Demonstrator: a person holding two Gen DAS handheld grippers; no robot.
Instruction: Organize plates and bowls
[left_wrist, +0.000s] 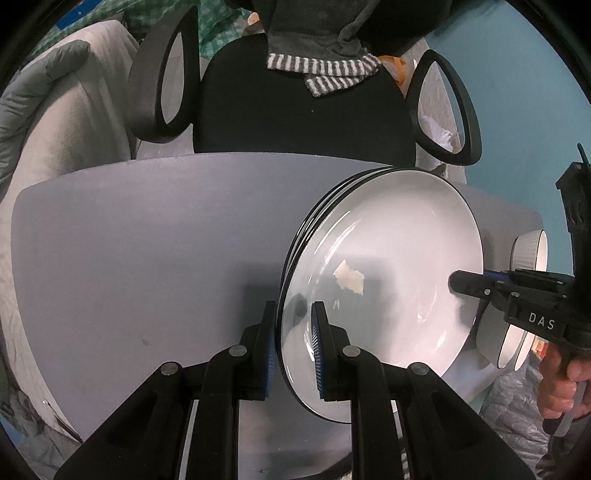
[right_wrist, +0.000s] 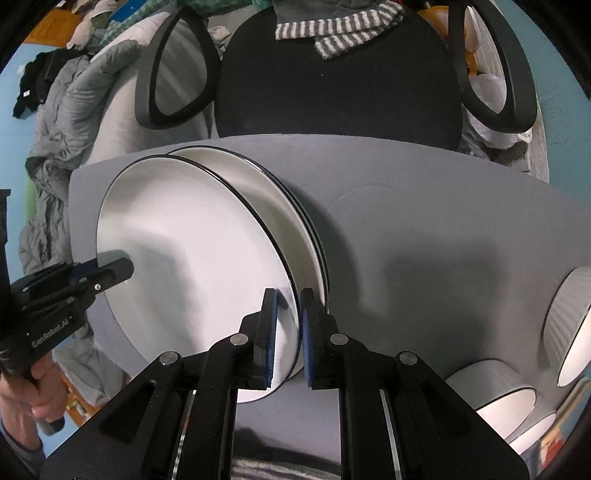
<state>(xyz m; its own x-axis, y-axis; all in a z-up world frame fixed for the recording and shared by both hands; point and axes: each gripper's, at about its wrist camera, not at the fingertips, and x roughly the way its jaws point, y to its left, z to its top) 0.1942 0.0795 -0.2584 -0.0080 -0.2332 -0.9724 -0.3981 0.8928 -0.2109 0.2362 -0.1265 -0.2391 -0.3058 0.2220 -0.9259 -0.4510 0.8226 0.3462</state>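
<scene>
A white plate with a black rim (left_wrist: 399, 266) is held over a stack of like plates (left_wrist: 314, 218) on the grey table (left_wrist: 129, 240). My left gripper (left_wrist: 293, 350) is shut on the plate's near-left rim. My right gripper (right_wrist: 286, 332) is shut on the opposite rim of the same plate (right_wrist: 192, 243), which sits slightly offset from the stack (right_wrist: 291, 206) below it. The right gripper also shows at the plate's right edge in the left wrist view (left_wrist: 465, 284). A pale scrap (left_wrist: 349, 278) lies on the plate. White ribbed bowls (right_wrist: 569, 321) lie on their sides at the table's right.
A black office chair (left_wrist: 303, 107) with loop armrests stands behind the table, with a striped grey cloth (left_wrist: 325, 70) draped over its back. Grey and white bedding (right_wrist: 74, 122) lies to the left. More bowls (right_wrist: 495, 391) sit near the table's front right.
</scene>
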